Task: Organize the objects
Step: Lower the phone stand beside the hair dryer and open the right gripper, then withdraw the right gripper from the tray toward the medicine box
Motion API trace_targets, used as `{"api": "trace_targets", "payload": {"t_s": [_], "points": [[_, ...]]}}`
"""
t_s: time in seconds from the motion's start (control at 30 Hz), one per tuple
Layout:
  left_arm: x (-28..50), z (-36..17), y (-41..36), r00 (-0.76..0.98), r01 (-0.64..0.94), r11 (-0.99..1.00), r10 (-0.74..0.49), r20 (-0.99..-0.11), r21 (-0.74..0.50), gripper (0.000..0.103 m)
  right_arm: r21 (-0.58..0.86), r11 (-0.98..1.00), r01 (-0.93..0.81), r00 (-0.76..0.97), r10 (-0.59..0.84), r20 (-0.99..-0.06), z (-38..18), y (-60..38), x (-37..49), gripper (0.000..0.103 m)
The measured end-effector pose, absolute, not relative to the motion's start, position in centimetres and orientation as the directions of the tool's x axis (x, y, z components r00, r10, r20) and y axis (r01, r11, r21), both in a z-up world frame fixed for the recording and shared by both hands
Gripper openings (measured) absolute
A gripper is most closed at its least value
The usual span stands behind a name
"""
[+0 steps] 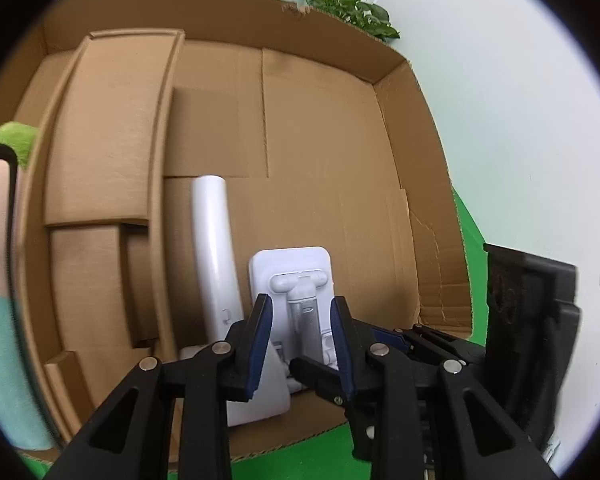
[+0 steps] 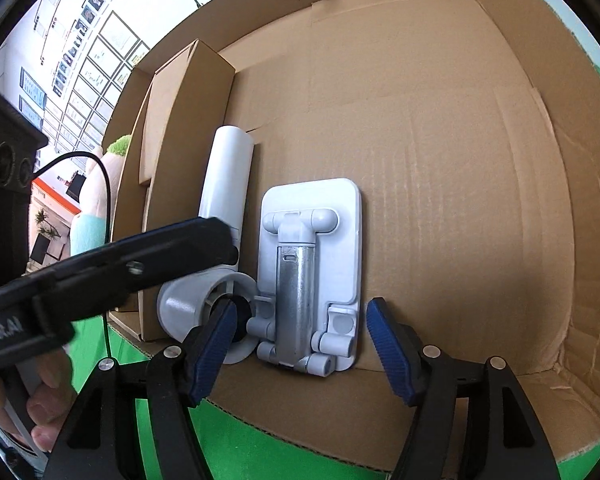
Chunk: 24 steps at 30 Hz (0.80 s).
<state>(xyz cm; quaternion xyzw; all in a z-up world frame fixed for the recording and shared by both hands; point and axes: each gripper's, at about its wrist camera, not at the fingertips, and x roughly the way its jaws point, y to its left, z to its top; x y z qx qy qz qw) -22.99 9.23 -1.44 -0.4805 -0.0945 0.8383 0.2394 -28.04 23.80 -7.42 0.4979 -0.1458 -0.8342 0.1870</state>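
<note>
Green tabletop carries an open cardboard box; white phone stand lies flat inside near the front wall, beside a white handheld fan. Right gripper spread, empty, just short of the stand. Left gripper narrow, probably gripping nothing. Placing looks done; next, lift both grippers clear.

Plain brown box, white stand with silver metal arm, white tube beside. Black grippers with ribbed blue pads. Bright green tabletop underneath.
</note>
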Motion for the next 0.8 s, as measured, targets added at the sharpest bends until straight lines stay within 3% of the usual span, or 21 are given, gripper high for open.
{"api": "trace_targets", "payload": {"t_s": [0.17,0.37,0.5,0.53,0.57,0.6,0.63,0.7,0.73,0.8], "points": [[-21.4,-0.3,7.6,-0.510,-0.285,-0.896,0.443,-0.737,-0.341,0.028,0.353,-0.919,0.176,-0.446,-0.394,-0.804,-7.7,23.7,-27.8,0.049],[-18.5,2.8,5.2,-0.678,-0.203,-0.953,0.303,-0.670,-0.226,0.028,0.268,-0.945,0.190,-0.473,-0.327,-0.818,-7.5,22.5,-27.8,0.047],[-15.7,5.6,3.6,-0.790,-0.119,-0.990,0.138,-0.597,-0.071,0.032,0.196,-0.962,0.188,-0.503,-0.266,-0.822,-6.7,22.0,-27.3,0.048],[-14.7,6.4,3.0,-0.822,-0.080,-0.996,0.088,-0.563,-0.039,0.037,0.170,-0.969,0.182,-0.525,-0.242,-0.816,-6.3,22.0,-27.0,0.052],[-13.9,7.1,2.2,-0.840,-0.062,-0.998,0.068,-0.538,-0.029,0.044,0.142,-0.974,0.175,-0.550,-0.217,-0.807,-5.9,21.9,-26.5,0.066],[-12.7,7.9,1.5,-0.870,-0.025,-1.000,0.031,-0.493,-0.018,0.066,0.117,-0.980,0.163,-0.587,-0.192,-0.787,-5.1,22.1,-25.8,0.082],[-11.8,8.4,0.8,-0.885,0.003,-1.000,0.002,-0.465,-0.011,0.089,0.108,-0.982,0.155,-0.611,-0.181,-0.770,-4.6,22.2,-25.1,0.089],[-9.6,8.9,-0.2,-0.931,0.082,-0.997,-0.077,-0.356,0.001,0.095,0.071,-0.988,0.137,-0.674,-0.145,-0.725,-3.2,22.6,-23.2,0.103],[-8.6,8.8,-0.3,-0.945,0.102,-0.995,-0.102,-0.311,0.017,0.102,0.052,-0.990,0.132,-0.700,-0.131,-0.702,-2.6,22.5,-22.4,0.102],[-7.4,8.0,-0.3,-0.951,0.136,-0.990,-0.144,-0.274,0.049,0.103,-0.002,-0.994,0.106,-0.759,-0.080,-0.646,-1.5,21.5,-20.4,0.102]]}}
